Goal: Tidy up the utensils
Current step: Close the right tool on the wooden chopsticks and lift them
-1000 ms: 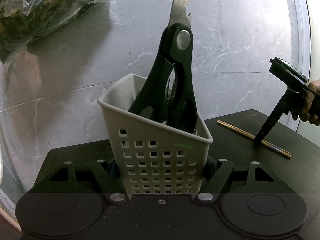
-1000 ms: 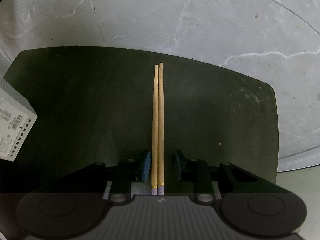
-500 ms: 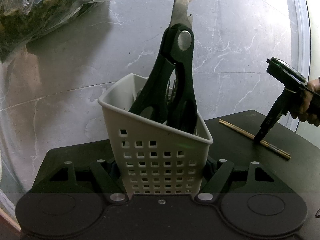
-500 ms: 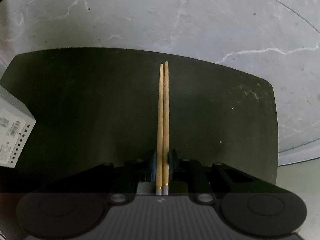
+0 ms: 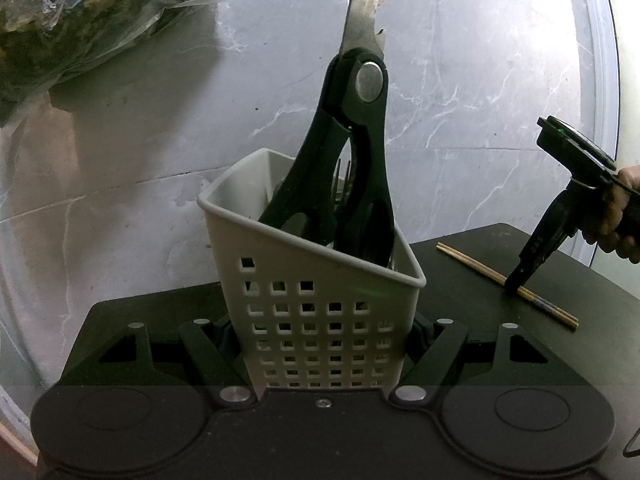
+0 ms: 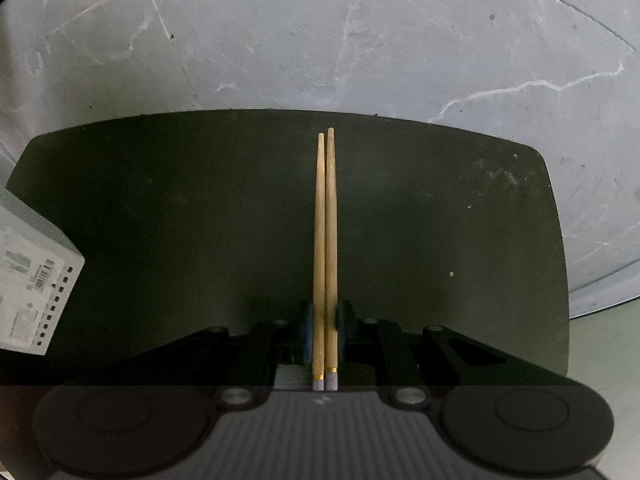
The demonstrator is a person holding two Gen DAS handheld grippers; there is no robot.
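Observation:
My left gripper [image 5: 324, 332] is shut on a white perforated utensil caddy [image 5: 320, 300] that stands on a black mat [image 5: 480, 272]. Black-handled scissors [image 5: 352, 160] stand in the caddy, blades up; other utensils behind them are mostly hidden. A pair of wooden chopsticks [image 6: 325, 240] lies on the mat [image 6: 160, 220]. My right gripper [image 6: 325, 328] is shut on the chopsticks near their purple-tipped ends. In the left wrist view the right gripper [image 5: 516, 280] touches the chopsticks [image 5: 476, 268] at the right.
The mat lies on a grey marble surface [image 6: 320, 40]. A plastic bag of greens [image 5: 80, 12] sits at the far left. The caddy's labelled side [image 6: 32, 280] shows at the left of the right wrist view. A round rim [image 5: 600, 80] curves at the right.
My right gripper's jaws have closed from wide apart onto the chopsticks. The left gripper and caddy have held still.

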